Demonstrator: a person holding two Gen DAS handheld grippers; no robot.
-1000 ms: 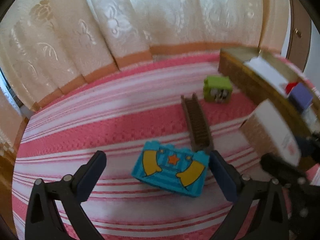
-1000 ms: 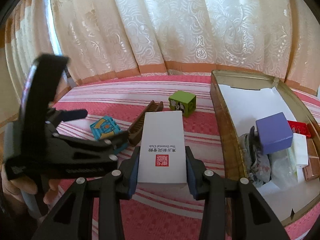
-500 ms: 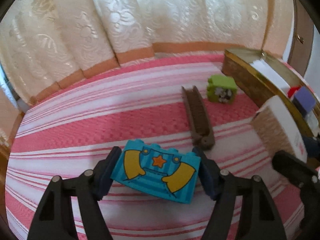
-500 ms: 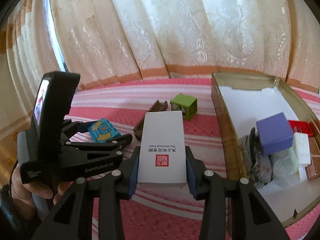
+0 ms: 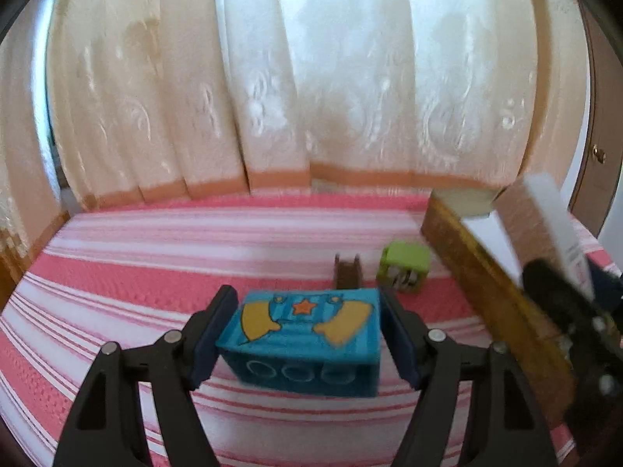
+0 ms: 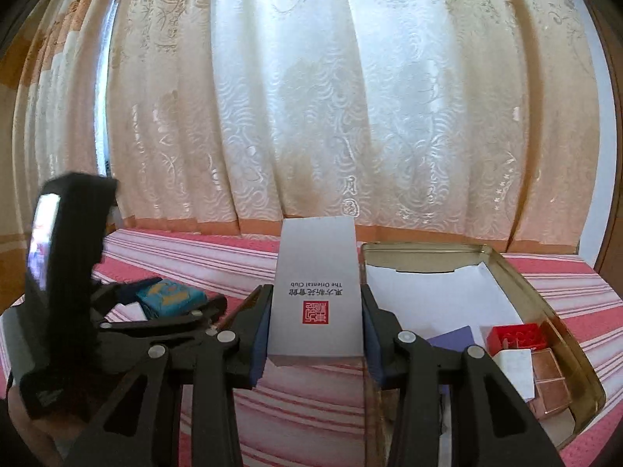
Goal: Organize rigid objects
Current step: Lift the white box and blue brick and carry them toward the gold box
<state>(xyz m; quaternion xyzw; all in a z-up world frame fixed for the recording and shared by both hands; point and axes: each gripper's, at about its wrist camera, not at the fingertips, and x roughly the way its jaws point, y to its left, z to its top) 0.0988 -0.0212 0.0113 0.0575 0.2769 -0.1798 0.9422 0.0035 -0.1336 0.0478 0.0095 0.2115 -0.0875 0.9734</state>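
Observation:
A blue toy brick (image 5: 303, 334) with yellow shapes and an orange star sits between the pads of my left gripper (image 5: 307, 311). Its jaws are closing on the brick, which hangs tilted above the striped cloth with its hollow underside showing. The right wrist view also shows this brick (image 6: 171, 295) at the left. My right gripper (image 6: 316, 299) is shut on a white printed box (image 6: 315, 292), raised beside the open tin (image 6: 424, 247). In the left wrist view the white box (image 5: 545, 214) hangs over the tin's wall (image 5: 486, 292).
A green cube (image 5: 407, 260) and a brown track piece (image 5: 346, 276) lie on the pink striped cloth left of the tin. The tin holds a red brick (image 6: 514, 336), a purple block (image 6: 453, 340), copper blocks (image 6: 549, 373) and white paper. Curtains hang behind.
The left jaws went from wide open to gripping the blue brick, then lifted and tilted it off the cloth. The right gripper rose with the white box, pitching up toward the curtain.

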